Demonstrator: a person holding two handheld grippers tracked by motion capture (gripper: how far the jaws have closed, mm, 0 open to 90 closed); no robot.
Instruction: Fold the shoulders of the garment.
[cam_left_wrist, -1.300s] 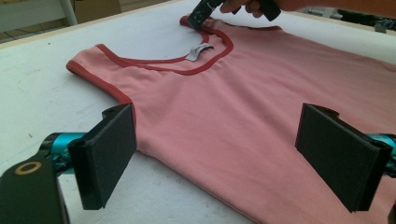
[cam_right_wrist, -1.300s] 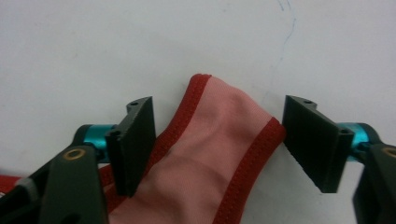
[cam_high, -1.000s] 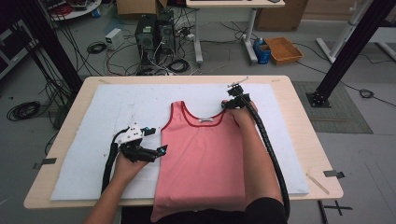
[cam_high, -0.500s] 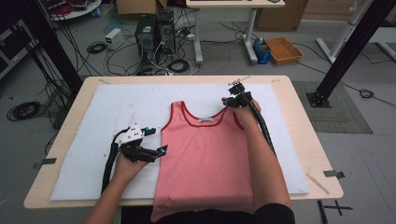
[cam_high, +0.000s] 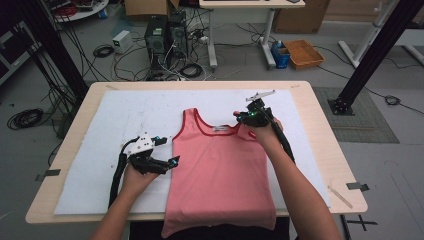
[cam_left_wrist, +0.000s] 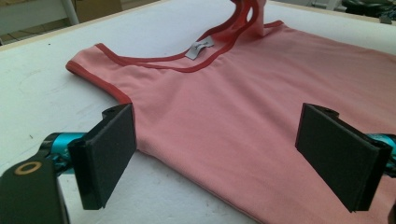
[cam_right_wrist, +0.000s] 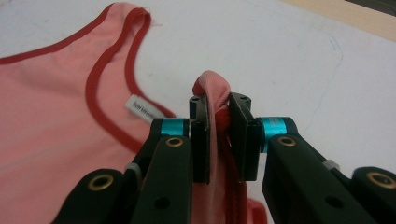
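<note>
A pink tank top (cam_high: 220, 170) with dark red trim lies flat on a white mat (cam_high: 100, 130), its hem hanging over the table's near edge. My right gripper (cam_high: 246, 119) is shut on the top's right shoulder strap (cam_right_wrist: 215, 93) and holds it lifted off the mat; the strap (cam_left_wrist: 247, 18) stands up at the far end in the left gripper view. My left gripper (cam_high: 170, 161) stays open just above the mat at the top's left side edge, near the armhole. Its two black pads (cam_left_wrist: 109, 154) stand wide apart over the pink cloth (cam_left_wrist: 224, 116). A white label (cam_right_wrist: 142, 109) sits inside the neckline.
The mat covers most of a light wooden table (cam_high: 325, 150). Behind the table, on the floor, are computer towers (cam_high: 165, 35), tangled cables and an orange box (cam_high: 303, 52). A black frame post (cam_high: 372, 55) stands at the right, and tape marks (cam_high: 357, 186) sit near the table's edges.
My right gripper has lifted the shoulder strap and drawn it slightly toward the top's middle. My left gripper has hardly moved.
</note>
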